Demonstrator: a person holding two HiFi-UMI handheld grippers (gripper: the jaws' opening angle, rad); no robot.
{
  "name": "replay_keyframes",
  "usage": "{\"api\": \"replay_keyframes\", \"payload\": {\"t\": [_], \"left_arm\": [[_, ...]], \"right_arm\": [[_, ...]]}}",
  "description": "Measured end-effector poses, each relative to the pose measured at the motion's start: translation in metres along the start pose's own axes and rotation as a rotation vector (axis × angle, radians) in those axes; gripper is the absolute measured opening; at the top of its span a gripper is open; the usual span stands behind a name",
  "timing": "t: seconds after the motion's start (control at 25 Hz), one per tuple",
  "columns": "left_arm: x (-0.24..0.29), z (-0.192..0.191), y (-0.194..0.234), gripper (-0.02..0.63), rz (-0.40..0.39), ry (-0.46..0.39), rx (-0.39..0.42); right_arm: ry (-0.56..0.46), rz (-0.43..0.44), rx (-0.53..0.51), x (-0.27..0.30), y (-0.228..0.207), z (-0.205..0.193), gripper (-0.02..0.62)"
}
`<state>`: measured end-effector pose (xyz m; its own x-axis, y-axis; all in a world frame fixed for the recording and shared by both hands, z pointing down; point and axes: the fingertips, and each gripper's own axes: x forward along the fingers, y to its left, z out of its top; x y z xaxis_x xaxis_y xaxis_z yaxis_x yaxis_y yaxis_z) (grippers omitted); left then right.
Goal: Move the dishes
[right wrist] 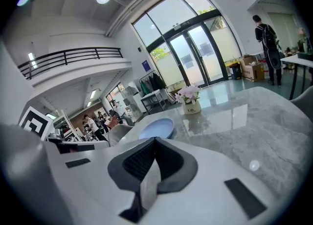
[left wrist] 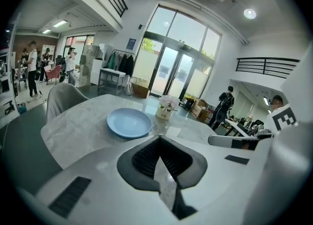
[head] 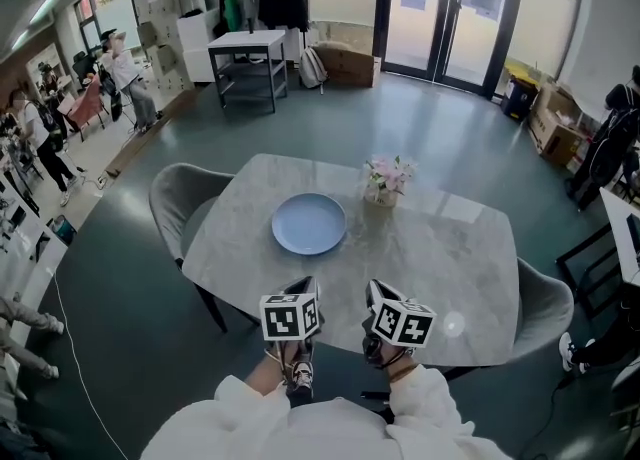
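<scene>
Blue plate [head: 309, 223] lies well ahead of the closed fingers [left wrist: 145, 159].

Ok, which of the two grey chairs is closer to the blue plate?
The chair left of the table in the head view: the blue plate lies toward that side, while the other chair stands off the right corner.

Left gripper [head: 303, 286] and right gripper [head: 374, 288] held side by side, near but apart, both pointing forward and tilted downward. Each pair of jaws is pressed together, empty. White sleeves [head: 240, 416] cover both forearms.
</scene>
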<state>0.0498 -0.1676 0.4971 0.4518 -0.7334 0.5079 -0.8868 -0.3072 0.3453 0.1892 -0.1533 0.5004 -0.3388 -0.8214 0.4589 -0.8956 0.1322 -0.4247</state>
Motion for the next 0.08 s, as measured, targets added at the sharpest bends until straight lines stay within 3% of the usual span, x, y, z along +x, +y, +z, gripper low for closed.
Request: {"api": "replay_keyframes", "payload": {"t": [0.08], "left_arm": [[-0.0021, 0.0022, 0.0023, 0.008, 0.004, -0.002, 0.005]], "right_arm": [[-0.003, 0.003, -0.001, 0.0008, 0.0031, 0.0015, 0.057]]}}
